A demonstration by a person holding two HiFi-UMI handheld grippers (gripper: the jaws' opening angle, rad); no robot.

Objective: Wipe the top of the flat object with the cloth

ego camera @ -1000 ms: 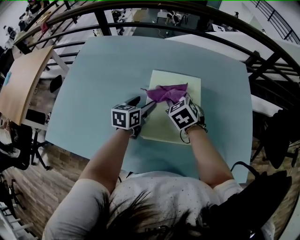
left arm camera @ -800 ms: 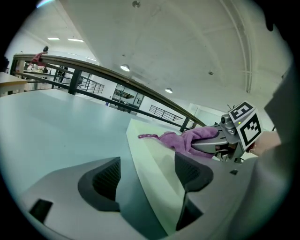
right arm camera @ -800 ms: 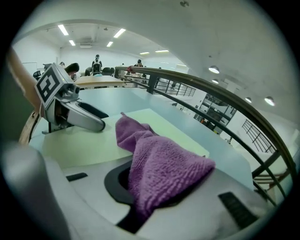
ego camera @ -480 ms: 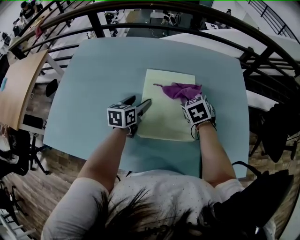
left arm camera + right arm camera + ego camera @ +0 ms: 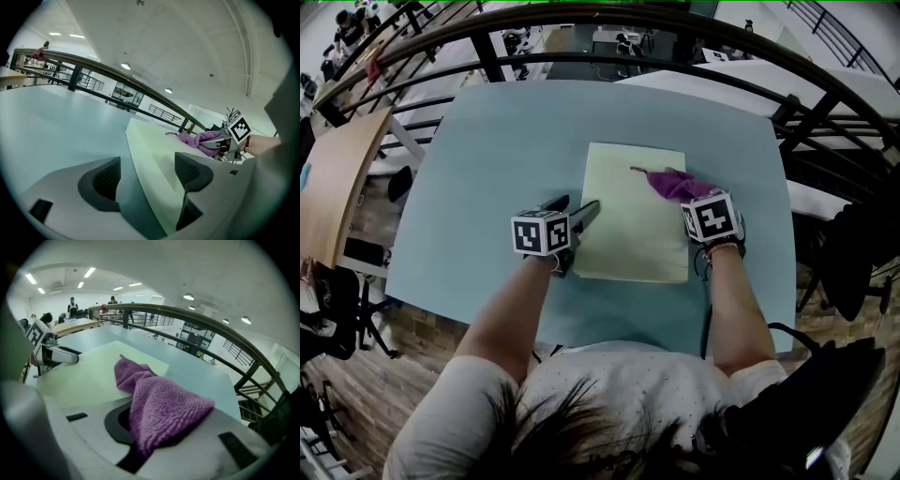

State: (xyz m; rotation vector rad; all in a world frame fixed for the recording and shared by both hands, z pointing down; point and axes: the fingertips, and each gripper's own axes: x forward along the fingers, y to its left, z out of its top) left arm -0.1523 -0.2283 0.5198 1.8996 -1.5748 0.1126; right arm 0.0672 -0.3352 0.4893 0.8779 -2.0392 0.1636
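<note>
A pale yellow-green flat board (image 5: 628, 220) lies on the light blue table (image 5: 487, 141). A purple cloth (image 5: 673, 184) rests on the board's far right edge, and my right gripper (image 5: 688, 196) is shut on it. In the right gripper view the cloth (image 5: 159, 404) bulges out between the jaws and trails onto the board (image 5: 93, 371). My left gripper (image 5: 572, 208) stands open at the board's left edge. In the left gripper view that edge (image 5: 140, 154) runs between the jaws, and the cloth (image 5: 201, 139) shows far across the board.
A dark curved railing (image 5: 581, 28) runs behind the table. A wooden table (image 5: 337, 178) stands at the left, below floor level. Something dark (image 5: 853, 262) sits off the table's right side. The table's near edge is just under my forearms.
My right gripper has dragged the purple cloth to the right, from the board's middle to its right edge. The left gripper has stayed at the left edge.
</note>
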